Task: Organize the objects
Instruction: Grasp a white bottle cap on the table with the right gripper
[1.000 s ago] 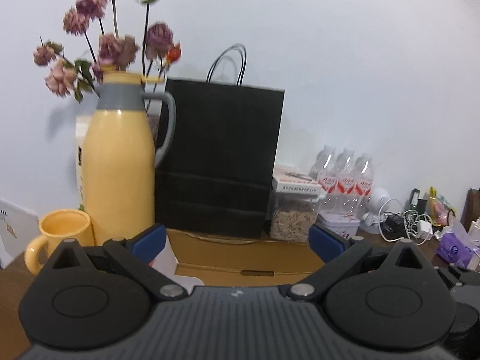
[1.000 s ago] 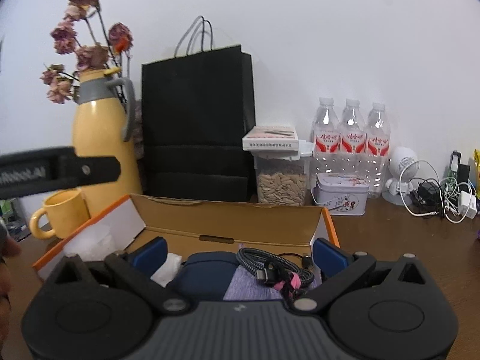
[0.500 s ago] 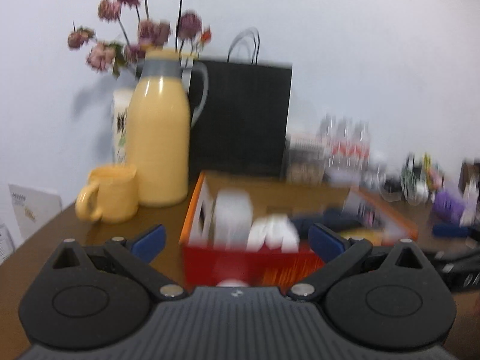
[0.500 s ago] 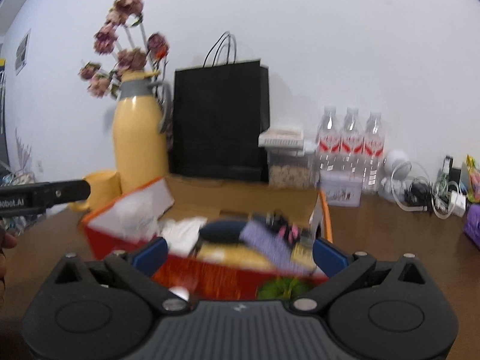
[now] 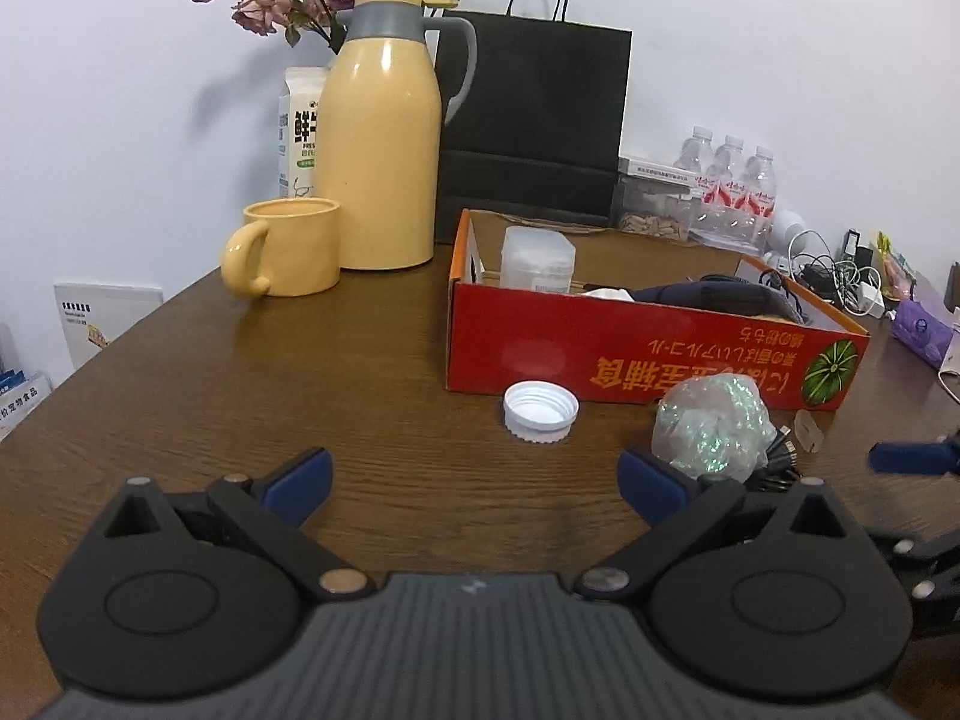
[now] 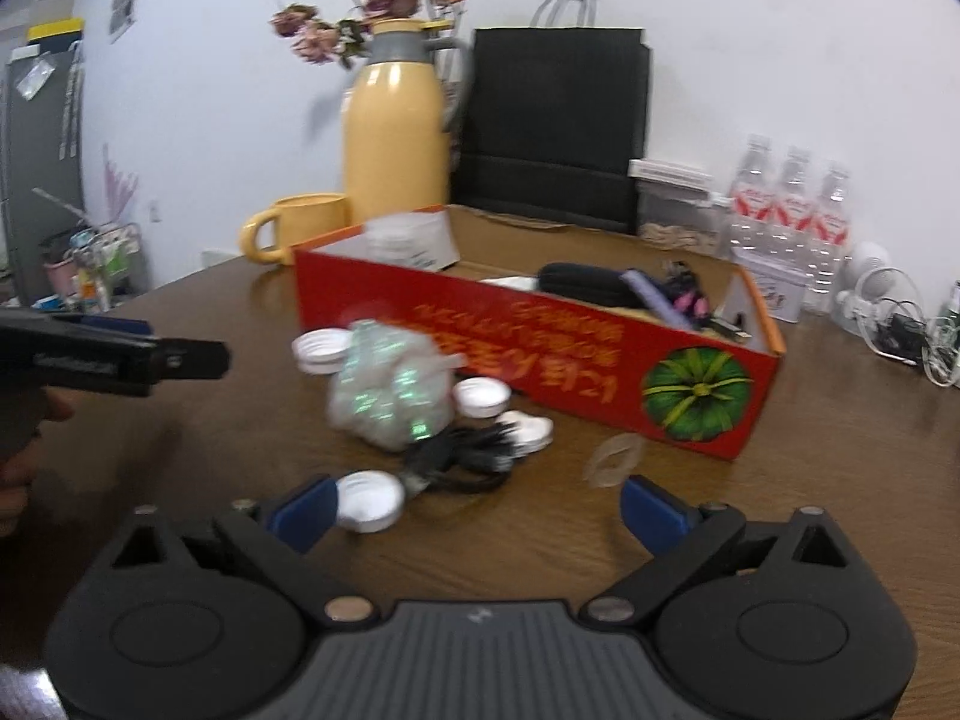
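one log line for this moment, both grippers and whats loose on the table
left gripper: open, empty | right gripper: open, empty | loose: white caps, glitter bag, black cables | red box: partly filled

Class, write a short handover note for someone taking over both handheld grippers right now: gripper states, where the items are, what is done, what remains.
Left gripper: open, empty, low over the table.
Right gripper: open, empty, near the loose items.
Red box: on the table, already holding a clear plastic container, a dark pouch and cables.
Left out in front of the box: glittery plastic bag, black cable bundle, several white caps, a small clear piece.
Done: some items boxed. Left: probably move the loose items into the box.
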